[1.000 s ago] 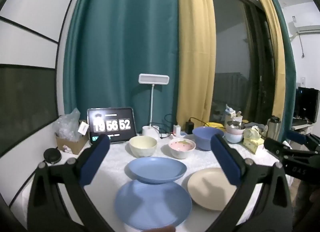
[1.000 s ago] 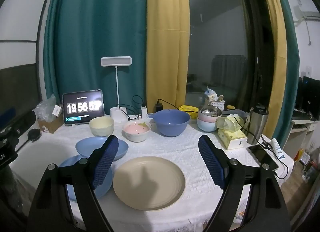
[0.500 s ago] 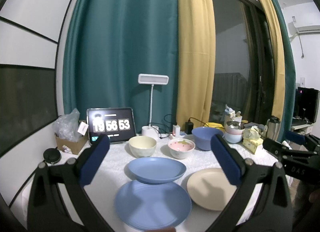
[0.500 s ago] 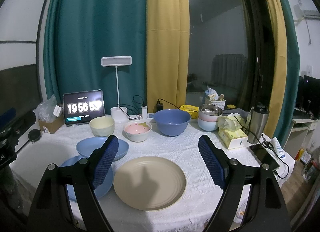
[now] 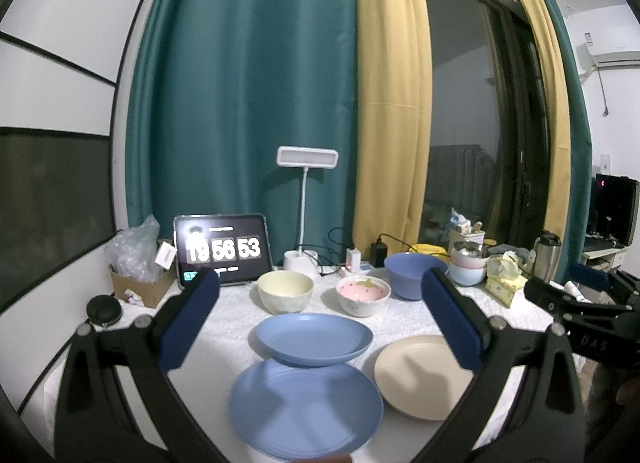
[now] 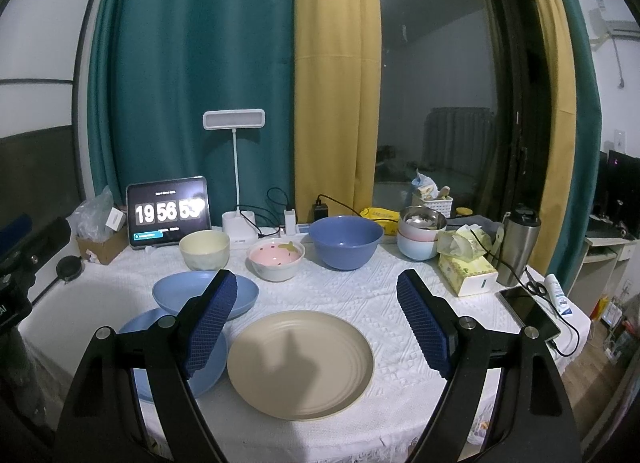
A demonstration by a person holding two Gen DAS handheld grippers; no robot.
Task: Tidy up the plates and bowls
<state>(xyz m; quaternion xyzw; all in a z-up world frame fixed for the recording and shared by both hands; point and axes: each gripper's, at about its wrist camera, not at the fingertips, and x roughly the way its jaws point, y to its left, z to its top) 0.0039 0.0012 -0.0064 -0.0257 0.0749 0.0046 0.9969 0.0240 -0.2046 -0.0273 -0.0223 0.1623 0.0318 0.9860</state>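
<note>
Nothing on the table has shifted since a second ago; only the tablet clock [image 5: 222, 249] ticked from 52 to 53. Both the left gripper [image 5: 319, 317] and the right gripper [image 6: 316, 323] hover above the white-clothed table [image 6: 352, 295] with blue-padded jaws spread wide, holding nothing. Under the left gripper lie a flat blue plate [image 5: 306, 409] and, overlapping its far edge, a deeper blue plate [image 5: 314, 337]. Under the right sits a beige ridged plate [image 6: 300, 363]. Beyond stand a cream bowl [image 6: 205, 249], a pink strawberry-patterned bowl [image 6: 276, 259] and a large blue bowl [image 6: 346, 241].

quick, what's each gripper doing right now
Left gripper: open, holding nothing, above the blue plates.
Right gripper: open, holding nothing, above the beige plate.
</note>
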